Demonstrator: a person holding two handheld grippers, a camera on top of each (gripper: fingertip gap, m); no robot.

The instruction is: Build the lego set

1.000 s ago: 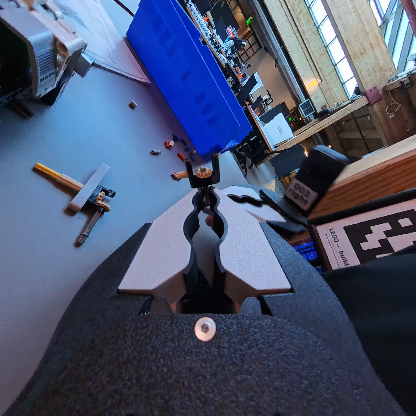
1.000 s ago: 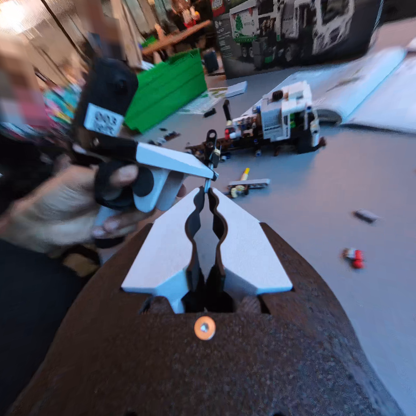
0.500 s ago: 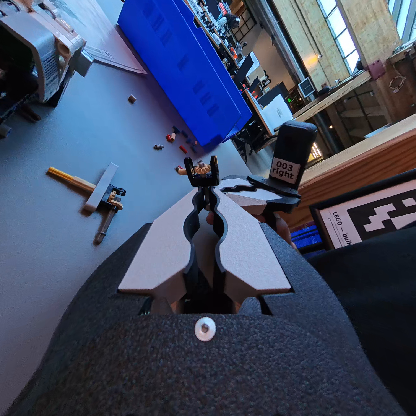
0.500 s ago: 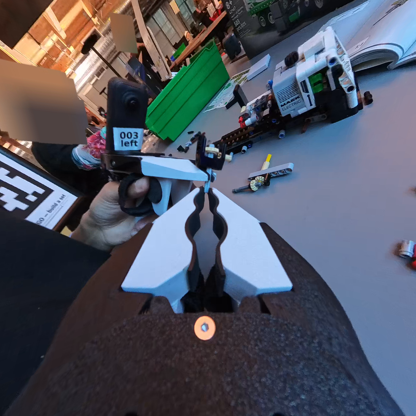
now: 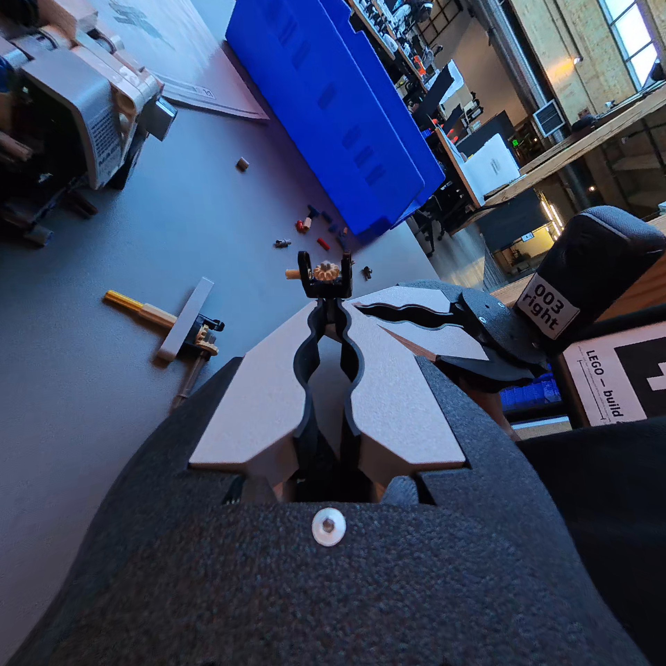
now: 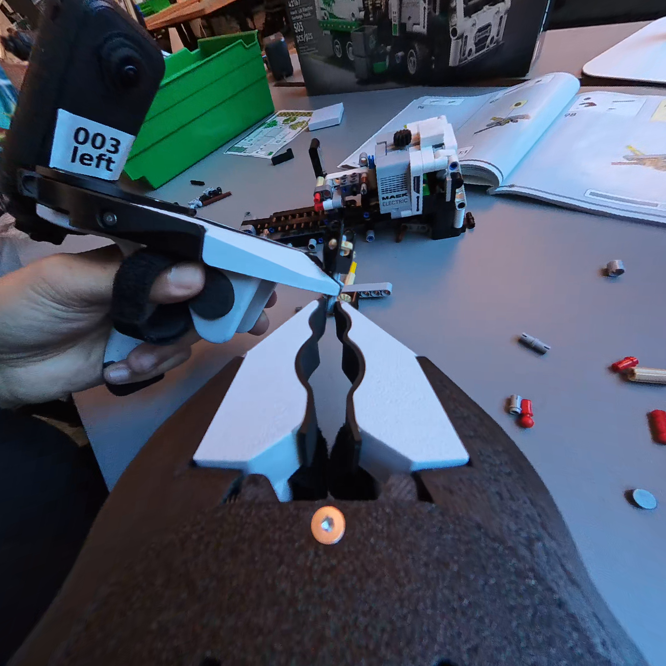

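Observation:
My left gripper (image 5: pixel 328 306) is shut on the stem of a black fork-shaped piece (image 5: pixel 326 284) that carries a tan bevel gear (image 5: pixel 325 271), held above the grey table. My right gripper (image 6: pixel 329 304) is shut on a small grey pin (image 6: pixel 329 301), its tips right at the base of the black fork piece (image 6: pixel 337 248). In the left wrist view the right gripper (image 5: pixel 355 304) comes in from the right. In the right wrist view the left gripper (image 6: pixel 337 288) comes in from the left, held by a hand. The part-built white truck (image 6: pixel 407 191) stands behind.
A grey beam assembly with a yellow axle (image 5: pixel 180 324) lies on the table. A blue bin (image 5: pixel 335 108), a green bin (image 6: pixel 201 104), the set box (image 6: pixel 414 36) and an open instruction booklet (image 6: pixel 558 151) ring the work area. Loose red and grey pins (image 6: pixel 522 412) lie at the right. Left and right tips are no more than a few centimetres apart.
The right gripper has turned and closed in until its tips meet the base of the fork piece in the left gripper. The left gripper has stayed shut on the piece.

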